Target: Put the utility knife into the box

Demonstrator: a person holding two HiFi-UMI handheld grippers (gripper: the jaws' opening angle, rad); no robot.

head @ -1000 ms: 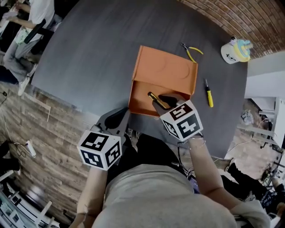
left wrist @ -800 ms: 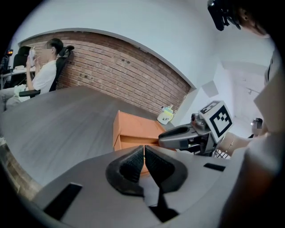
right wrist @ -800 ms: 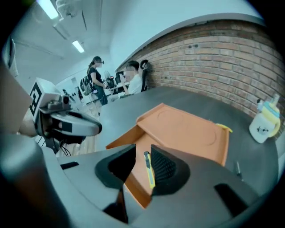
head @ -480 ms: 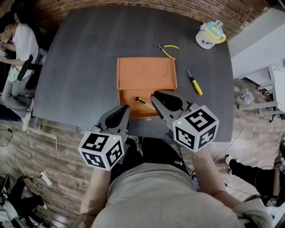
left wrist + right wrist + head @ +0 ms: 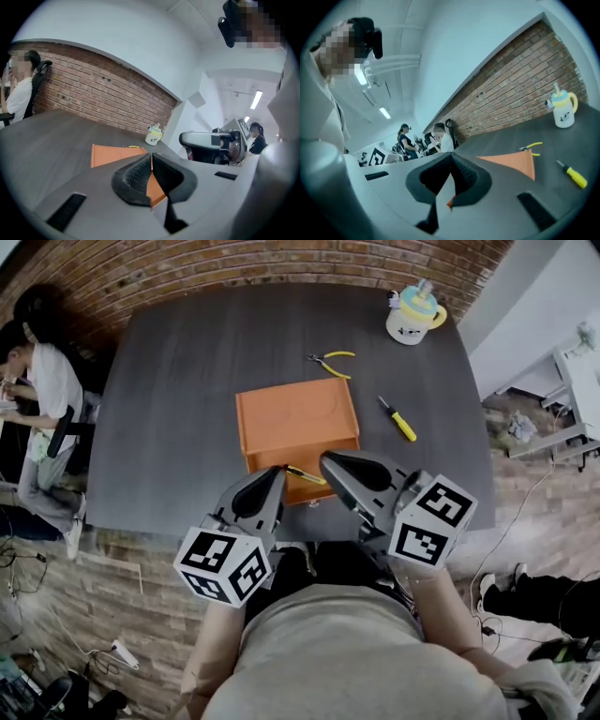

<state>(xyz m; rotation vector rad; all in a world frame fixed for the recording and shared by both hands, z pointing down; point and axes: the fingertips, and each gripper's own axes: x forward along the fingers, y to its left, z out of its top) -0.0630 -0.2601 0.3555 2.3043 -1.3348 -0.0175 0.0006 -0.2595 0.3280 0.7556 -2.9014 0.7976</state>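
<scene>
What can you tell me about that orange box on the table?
A shallow orange box, cardboard by the look, lies open on the dark table, its lid folded flat back toward the far side. A faint curved line marks the lid. A black-and-yellow utility knife lies slantwise in the near tray.

A dark grey tabletop [image 5: 178,381] stands against a brick wall [image 5: 281,263]. Yellow-handled pliers [image 5: 330,360] lie near its far side, a yellow-handled screwdriver [image 5: 397,419] to their right, nearer. A white lidded cup [image 5: 412,317] stands at the far right corner. A person [image 5: 42,390] sits beyond the left edge.
</scene>
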